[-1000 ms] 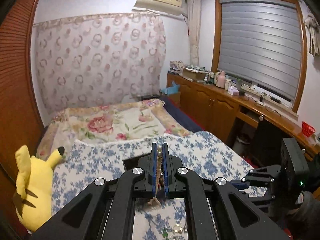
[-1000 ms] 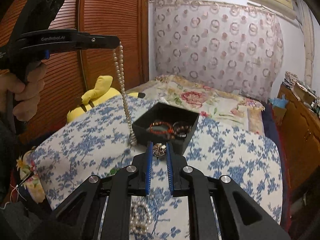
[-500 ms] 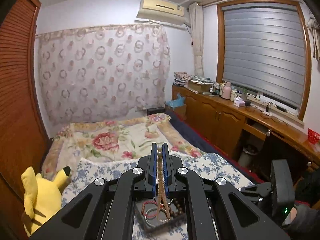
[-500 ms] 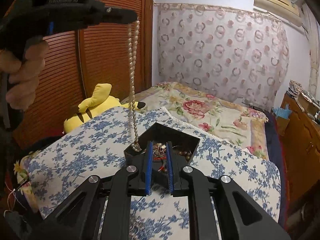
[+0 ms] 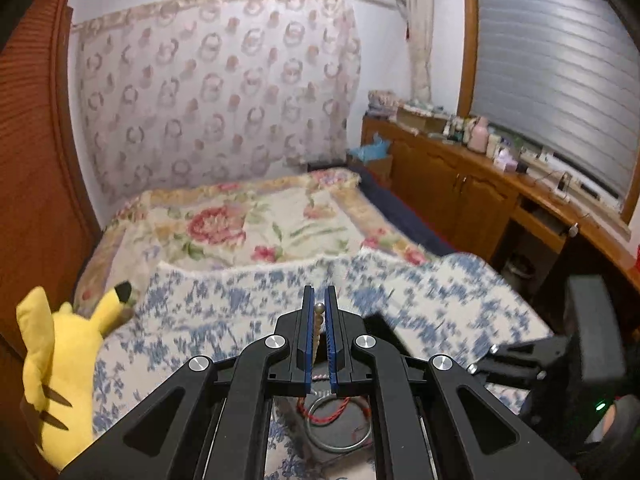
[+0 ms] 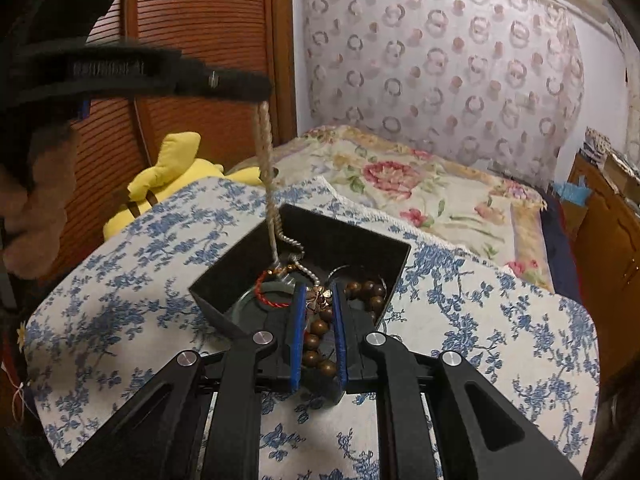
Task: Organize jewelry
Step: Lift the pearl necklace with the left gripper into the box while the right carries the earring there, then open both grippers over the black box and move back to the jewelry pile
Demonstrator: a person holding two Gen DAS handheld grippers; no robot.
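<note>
A black jewelry box (image 6: 352,240) sits on the blue-flowered cloth and holds a red cord bracelet (image 6: 272,296), a metal bangle (image 5: 340,436) and brown wooden beads (image 6: 368,292). My left gripper (image 5: 319,308) is shut on a pearl necklace (image 6: 269,184), which hangs down with its lower end lying in the box. The left gripper also shows above the box in the right wrist view (image 6: 256,88). My right gripper (image 6: 319,296) is shut on a small gold flower-shaped piece (image 6: 319,300) over the box's near side.
A yellow plush toy (image 5: 60,364) lies at the bed's left edge by the wooden wardrobe (image 6: 192,60). A flowered quilt (image 5: 248,228) covers the far bed. A wooden counter (image 5: 500,184) with clutter runs along the right wall.
My left gripper has moved over the box and lowered, so the necklace's end now coils inside it. My right gripper has come closer to the box with the gold piece.
</note>
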